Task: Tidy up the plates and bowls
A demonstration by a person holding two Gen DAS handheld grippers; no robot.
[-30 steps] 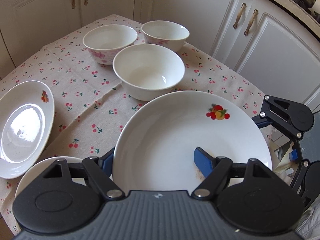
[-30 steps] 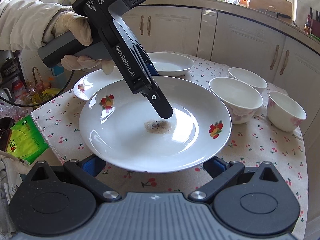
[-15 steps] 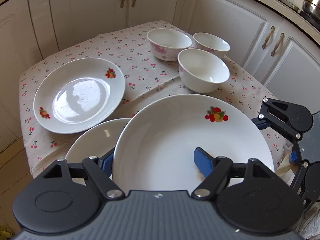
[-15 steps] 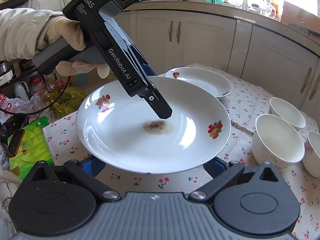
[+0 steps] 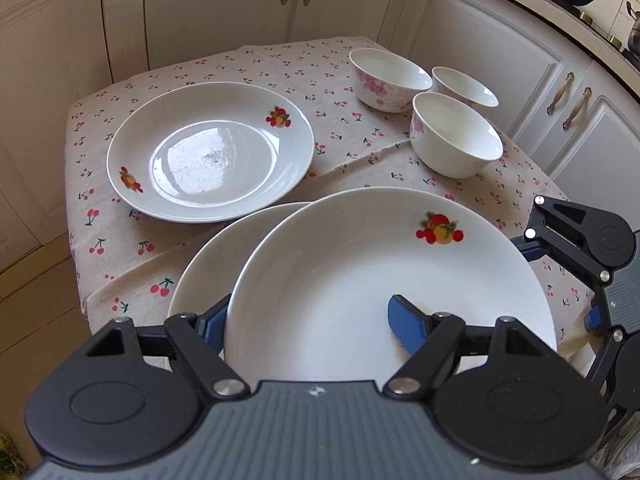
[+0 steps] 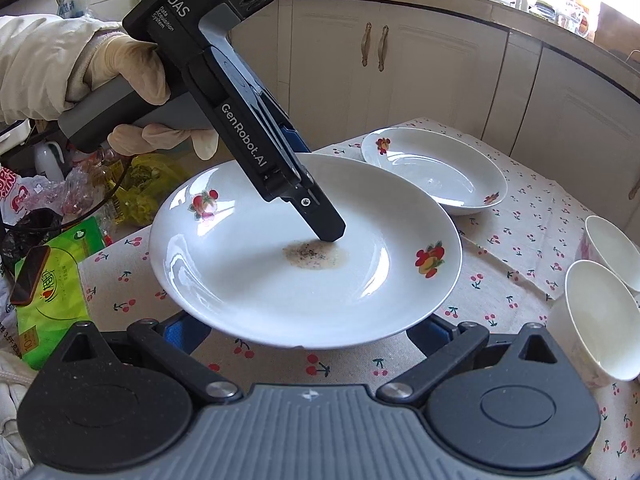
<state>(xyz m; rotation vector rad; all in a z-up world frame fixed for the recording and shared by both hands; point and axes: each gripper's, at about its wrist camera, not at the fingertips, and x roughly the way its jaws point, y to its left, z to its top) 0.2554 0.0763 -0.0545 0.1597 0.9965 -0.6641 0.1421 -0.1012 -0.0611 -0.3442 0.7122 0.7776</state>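
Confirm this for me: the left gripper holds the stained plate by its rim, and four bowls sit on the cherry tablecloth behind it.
Not quite: there are three bowls, not four, as the left wrist view shows. The rest stands: the left gripper holds the stained plate by its rim, above the cherry tablecloth.

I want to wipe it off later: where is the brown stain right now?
The brown stain sits at the centre of the plate held by the left gripper, right by its fingertip in the right wrist view.
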